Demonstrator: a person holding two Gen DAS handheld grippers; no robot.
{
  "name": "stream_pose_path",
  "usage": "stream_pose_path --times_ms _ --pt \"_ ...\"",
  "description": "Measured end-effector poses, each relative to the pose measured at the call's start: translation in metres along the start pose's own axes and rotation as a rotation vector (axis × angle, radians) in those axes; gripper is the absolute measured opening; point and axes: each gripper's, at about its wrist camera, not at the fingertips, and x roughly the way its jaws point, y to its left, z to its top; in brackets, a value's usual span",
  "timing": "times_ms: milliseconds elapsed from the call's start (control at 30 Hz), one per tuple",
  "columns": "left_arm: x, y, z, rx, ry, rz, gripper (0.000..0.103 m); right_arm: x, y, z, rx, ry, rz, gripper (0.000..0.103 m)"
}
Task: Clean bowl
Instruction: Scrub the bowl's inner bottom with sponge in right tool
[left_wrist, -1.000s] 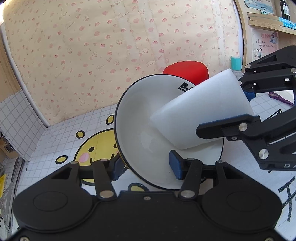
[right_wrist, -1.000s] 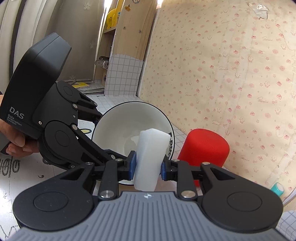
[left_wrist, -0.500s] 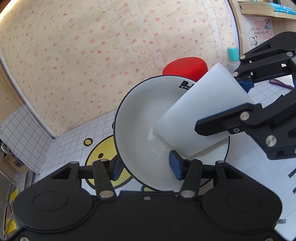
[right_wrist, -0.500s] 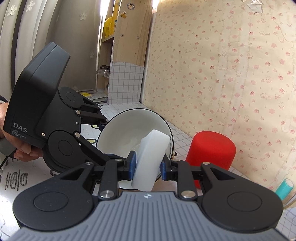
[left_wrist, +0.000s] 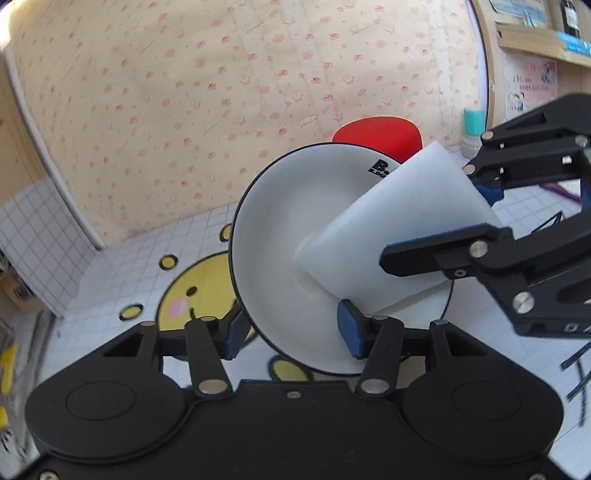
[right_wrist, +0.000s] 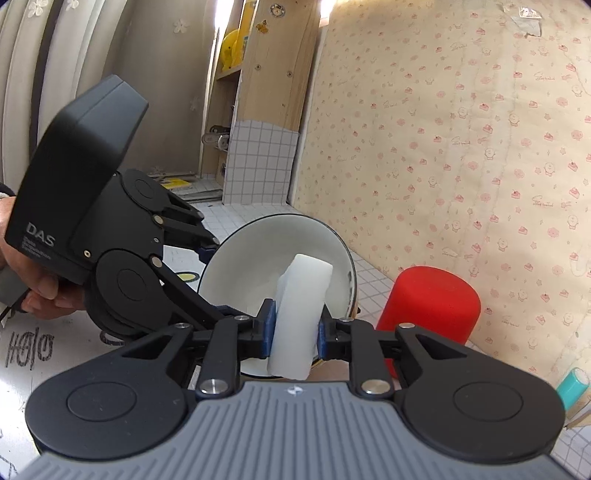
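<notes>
Clearly "DAS" on left gripper (right_wrist: 207, 251) clamping bowl (right_wrist: 258, 251); right gripper (right_wrist: 295, 332) squeezing sponge (right_wrist: 299, 314).

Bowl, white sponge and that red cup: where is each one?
Bowl (left_wrist: 280, 236): left wrist view, on its white inside.
White sponge (right_wrist: 299, 314): right wrist view, on its narrow edge.
Red cup (right_wrist: 432, 299): right wrist view, on its side wall.

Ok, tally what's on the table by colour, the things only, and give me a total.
White: 2, the bowl and the sponge pushed into it.
Red: 1, the cylinder behind the bowl.
Teal: 1, the capped bottle near the wall.
Purple: 1, a thin item at the right edge, too hidden to name.
Total: 5
</notes>
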Motion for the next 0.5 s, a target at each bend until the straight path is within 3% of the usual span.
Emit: stream_pose_path --times_ms 167,300,500 --pt "0.005 -0.003 -0.002 -0.091 -0.021 -0.014 0.055 0.002 -0.003 -0.001 0.002 0.014 -0.018 0.021" --pt "0.006 -0.005 -0.002 -0.081 -0.021 -0.019 0.054 0.001 -0.004 -0.001 0.002 0.002 -0.04 0.021" --pt "0.005 -0.006 -0.003 -0.068 -0.035 -0.018 0.054 -0.01 0.002 0.004 -0.05 -0.119 -0.136 0.021"
